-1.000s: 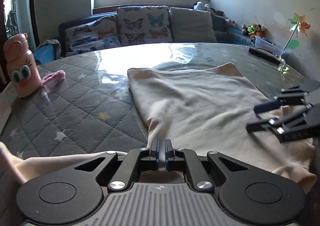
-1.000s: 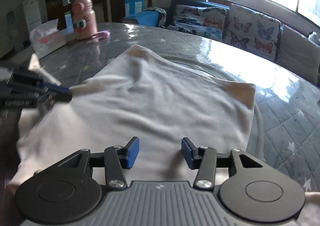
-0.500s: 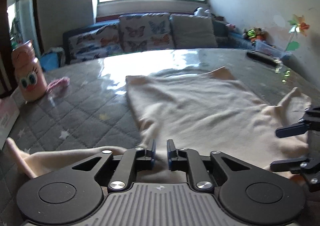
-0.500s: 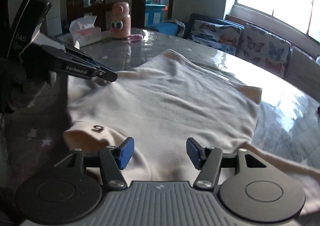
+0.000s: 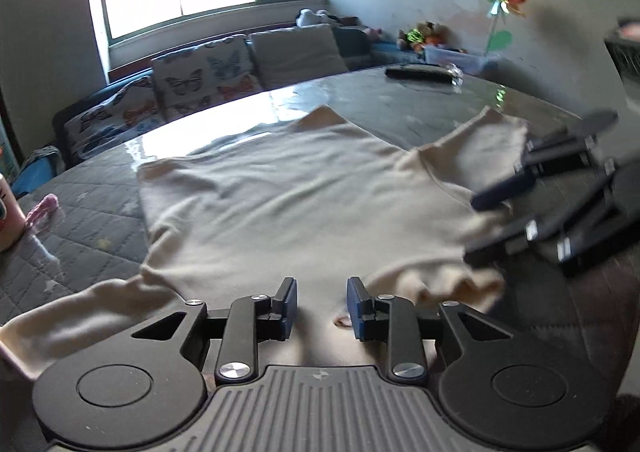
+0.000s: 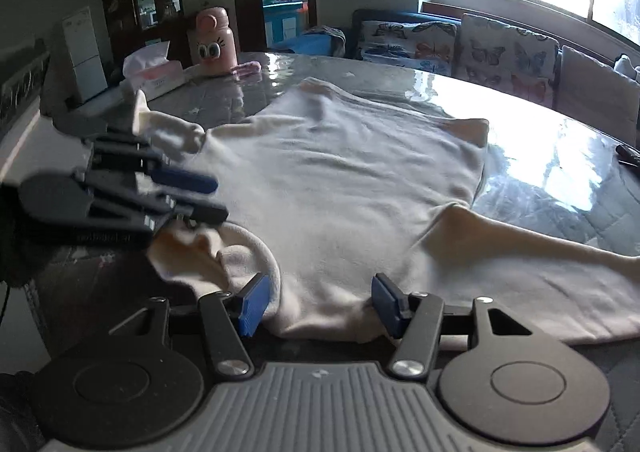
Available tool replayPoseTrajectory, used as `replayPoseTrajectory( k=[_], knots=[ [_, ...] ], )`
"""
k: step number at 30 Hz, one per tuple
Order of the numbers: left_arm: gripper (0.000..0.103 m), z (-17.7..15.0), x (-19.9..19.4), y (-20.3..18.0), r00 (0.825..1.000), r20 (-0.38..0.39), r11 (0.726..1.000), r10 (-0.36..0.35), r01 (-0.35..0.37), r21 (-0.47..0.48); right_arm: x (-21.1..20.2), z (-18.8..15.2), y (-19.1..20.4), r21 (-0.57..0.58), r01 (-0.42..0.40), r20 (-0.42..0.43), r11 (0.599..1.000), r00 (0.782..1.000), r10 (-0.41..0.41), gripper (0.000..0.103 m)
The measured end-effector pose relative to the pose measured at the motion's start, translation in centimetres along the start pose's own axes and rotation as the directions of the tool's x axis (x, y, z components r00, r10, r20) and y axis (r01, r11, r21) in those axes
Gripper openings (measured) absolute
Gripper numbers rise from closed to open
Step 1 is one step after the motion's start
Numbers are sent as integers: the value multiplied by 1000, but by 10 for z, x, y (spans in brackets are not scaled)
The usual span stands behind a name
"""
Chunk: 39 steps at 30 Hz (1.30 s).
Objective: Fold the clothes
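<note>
A cream long-sleeved top (image 5: 296,204) lies spread flat on the round quilted table (image 5: 92,212), its collar end toward me. It also shows in the right wrist view (image 6: 352,188). My left gripper (image 5: 322,306) is open and empty, just above the garment's near edge. My right gripper (image 6: 318,302) is open and empty over the collar edge (image 6: 248,248). Each gripper shows in the other's view: the right one (image 5: 532,204) at the right, the left one (image 6: 168,196) at the left. One sleeve (image 6: 540,248) lies out to the right.
A pink cartoon bottle (image 6: 212,42), a tissue box (image 6: 154,72) and a pink cloth (image 6: 248,68) stand at the table's far left. A dark remote (image 5: 418,74) lies at the far right edge. A sofa with butterfly cushions (image 5: 204,76) stands behind the table.
My left gripper has opened and let go of the garment's near edge. Both grippers have pulled back toward the collar end, and the garment now lies flatter with both sleeves out.
</note>
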<state>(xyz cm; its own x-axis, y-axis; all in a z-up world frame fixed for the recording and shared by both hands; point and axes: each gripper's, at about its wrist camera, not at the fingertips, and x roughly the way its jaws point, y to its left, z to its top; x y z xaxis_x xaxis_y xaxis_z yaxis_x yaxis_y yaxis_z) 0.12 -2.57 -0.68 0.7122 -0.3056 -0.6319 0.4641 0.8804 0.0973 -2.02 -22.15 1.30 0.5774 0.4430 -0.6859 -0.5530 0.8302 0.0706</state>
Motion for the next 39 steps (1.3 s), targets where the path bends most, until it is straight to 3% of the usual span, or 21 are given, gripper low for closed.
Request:
replayPoseTrajectory(
  k=[6,14,19,26,31,39],
  knots=[
    [34,-6,-4,-2,1000,5,1000,0,0,2,-4,15,-24,69,28,59,997,998,-32,58],
    [37,-4,-6,0,1000,1,1000,-5,5,0,20,16,-70,188,100,29,977,994,-107,54],
    [37,5,-11,-1,999,27,1000,-18,18,0,7,1,-100,261,185,20,947,980,-197,54],
    [38,22,-12,-10,997,68,999,-46,46,4,-12,-22,-141,355,302,-2,885,947,-322,54],
    [38,29,-3,-20,996,59,998,-66,66,13,-21,-33,-163,403,388,-20,829,909,-416,54],
    [40,34,7,-30,995,48,996,-83,82,23,-40,-48,-192,512,461,-42,725,856,-515,53]
  ],
)
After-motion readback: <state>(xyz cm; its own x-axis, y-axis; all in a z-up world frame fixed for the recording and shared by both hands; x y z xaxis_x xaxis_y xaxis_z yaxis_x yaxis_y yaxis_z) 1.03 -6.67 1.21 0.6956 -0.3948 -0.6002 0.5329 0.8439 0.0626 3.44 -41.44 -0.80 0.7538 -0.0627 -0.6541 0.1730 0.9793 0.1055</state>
